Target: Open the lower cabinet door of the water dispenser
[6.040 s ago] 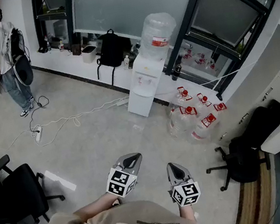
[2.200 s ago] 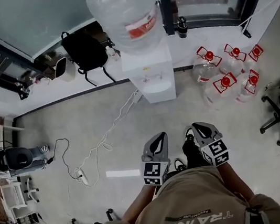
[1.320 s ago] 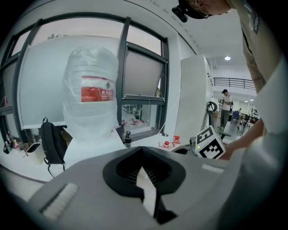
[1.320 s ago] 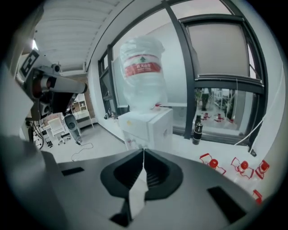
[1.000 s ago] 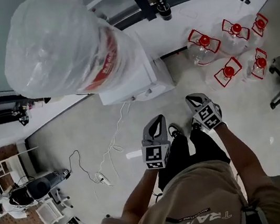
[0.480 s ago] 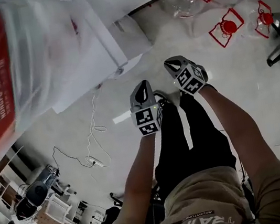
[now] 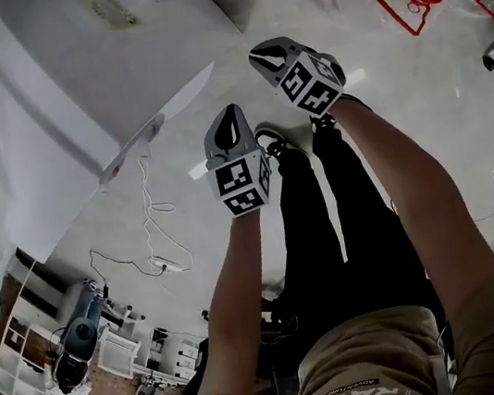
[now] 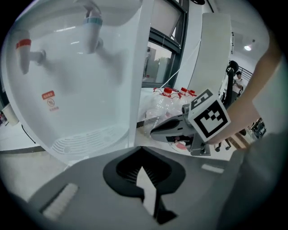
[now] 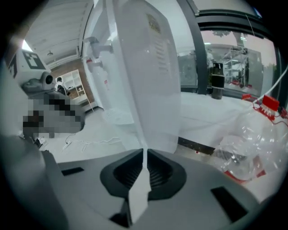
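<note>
Pale floor bears a white water dispenser with seemingly two taps.

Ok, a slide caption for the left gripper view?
Shut left gripper faces the water dispenser, its taps and drip tray; right gripper alongside.

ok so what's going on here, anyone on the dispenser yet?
A person stands at the white water dispenser with a gripper in each hand. The left gripper and the right gripper are both shut and empty, aimed toward the dispenser and touching nothing. The left gripper view shows the taps and the drip tray. The lower cabinet door isn't in view. Clear water jugs lie beside the dispenser.
</note>
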The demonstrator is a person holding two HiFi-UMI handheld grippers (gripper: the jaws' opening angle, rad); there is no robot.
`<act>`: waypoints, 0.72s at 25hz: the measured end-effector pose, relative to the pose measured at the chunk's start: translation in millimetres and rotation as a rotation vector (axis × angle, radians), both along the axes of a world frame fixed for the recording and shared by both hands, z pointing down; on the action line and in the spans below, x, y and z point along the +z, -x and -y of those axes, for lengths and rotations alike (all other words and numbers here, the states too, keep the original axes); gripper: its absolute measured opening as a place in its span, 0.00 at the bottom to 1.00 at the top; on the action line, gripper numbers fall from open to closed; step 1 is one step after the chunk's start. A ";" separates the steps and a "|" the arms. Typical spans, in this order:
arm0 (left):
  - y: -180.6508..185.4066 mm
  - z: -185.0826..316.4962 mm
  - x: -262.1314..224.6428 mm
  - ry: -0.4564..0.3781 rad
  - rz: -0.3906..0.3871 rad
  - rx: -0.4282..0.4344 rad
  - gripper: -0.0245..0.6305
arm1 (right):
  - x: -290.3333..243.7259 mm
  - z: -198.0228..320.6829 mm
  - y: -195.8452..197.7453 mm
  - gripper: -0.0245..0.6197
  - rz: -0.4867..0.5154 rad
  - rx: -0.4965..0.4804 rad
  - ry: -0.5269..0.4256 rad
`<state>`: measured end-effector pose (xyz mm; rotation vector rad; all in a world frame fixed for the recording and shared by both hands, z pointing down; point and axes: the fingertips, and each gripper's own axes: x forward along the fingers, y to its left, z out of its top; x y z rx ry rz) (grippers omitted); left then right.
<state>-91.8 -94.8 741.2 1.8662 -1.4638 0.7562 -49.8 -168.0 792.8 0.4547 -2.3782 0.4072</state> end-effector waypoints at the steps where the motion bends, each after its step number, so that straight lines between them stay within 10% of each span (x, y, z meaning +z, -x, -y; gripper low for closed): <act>1: -1.0 3.3 3.6 -0.004 -0.003 0.003 0.04 | 7.9 5.0 2.5 0.05 0.001 -0.006 -0.001; 18: 20.2 5.9 25.3 -0.024 -0.007 -0.049 0.04 | 66.9 27.1 46.6 0.26 0.004 -0.189 -0.026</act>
